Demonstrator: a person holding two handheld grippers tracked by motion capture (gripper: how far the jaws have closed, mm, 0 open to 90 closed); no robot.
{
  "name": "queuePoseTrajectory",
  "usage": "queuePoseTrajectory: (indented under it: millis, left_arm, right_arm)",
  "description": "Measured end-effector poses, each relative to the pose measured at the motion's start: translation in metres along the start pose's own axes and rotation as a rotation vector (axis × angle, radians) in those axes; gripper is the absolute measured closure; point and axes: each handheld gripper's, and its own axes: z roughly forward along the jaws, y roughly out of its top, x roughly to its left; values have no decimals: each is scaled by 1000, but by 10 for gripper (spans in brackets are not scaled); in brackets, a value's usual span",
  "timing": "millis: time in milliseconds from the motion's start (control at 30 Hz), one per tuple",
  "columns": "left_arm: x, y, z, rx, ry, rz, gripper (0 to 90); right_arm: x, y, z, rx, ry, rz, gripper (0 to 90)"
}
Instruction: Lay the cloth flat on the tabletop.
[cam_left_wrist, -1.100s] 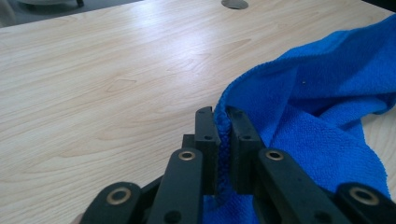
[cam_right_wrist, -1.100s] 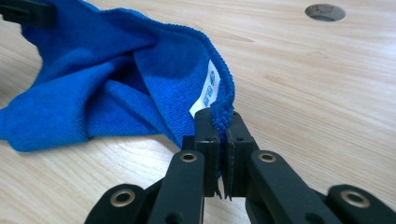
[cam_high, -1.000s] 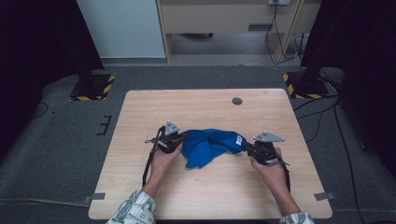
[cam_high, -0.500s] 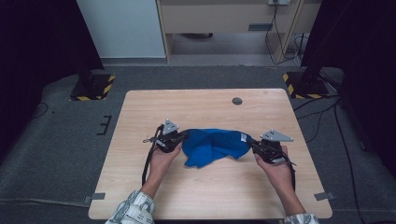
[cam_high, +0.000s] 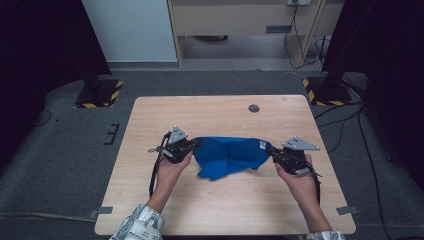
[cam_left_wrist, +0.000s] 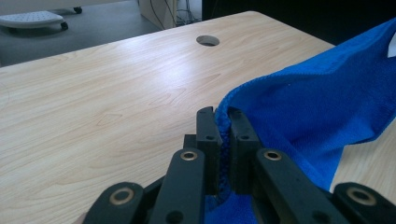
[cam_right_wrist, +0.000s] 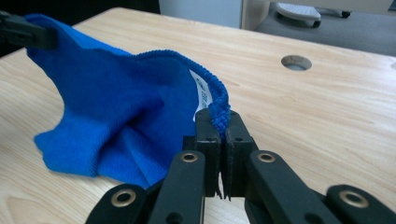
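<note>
Blue cloth (cam_high: 227, 157), plain, white tag (cam_high: 262, 144) at its right edge. Black grippers, left (cam_high: 192, 145) and right (cam_high: 272, 150), grey plates on top. Light wood-grain table (cam_high: 215, 112). Grey carpet floor (cam_high: 60, 155). Yellow-black hazard stripes on 2 stand bases (cam_high: 100, 95). Patterned white sleeves (cam_high: 142, 225).

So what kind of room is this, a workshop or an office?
Probably a lab or test room: a bare wooden table with a cable hole, hazard-striped stand bases on grey carpet, and loose cables along the back wall.

Right tool (cam_right_wrist: 223, 140) clamps the corded hem of a blue microfibre cloth (cam_right_wrist: 116, 112) (white label (cam_right_wrist: 201, 93) beside the jaws); cloth sags to the wooden counter (cam_right_wrist: 327, 116).
</note>
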Motion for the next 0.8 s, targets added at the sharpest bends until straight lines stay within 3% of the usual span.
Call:
queuePoseTrajectory:
  millis: [200, 500, 800]
  left_arm:
    - [-2, 2, -1, -3, -6, 2, 842]
    - [-1, 6, -7, -18, -11, -12, 842]
    - [-7, 16, -10, -17, -17, 2, 843]
  right_arm:
    - [3, 6, -9, -6, 15, -4, 873]
    - [19, 22, -18, -29, 32, -63, 872]
    - [-8, 12, -7, -1, 16, -43, 872]
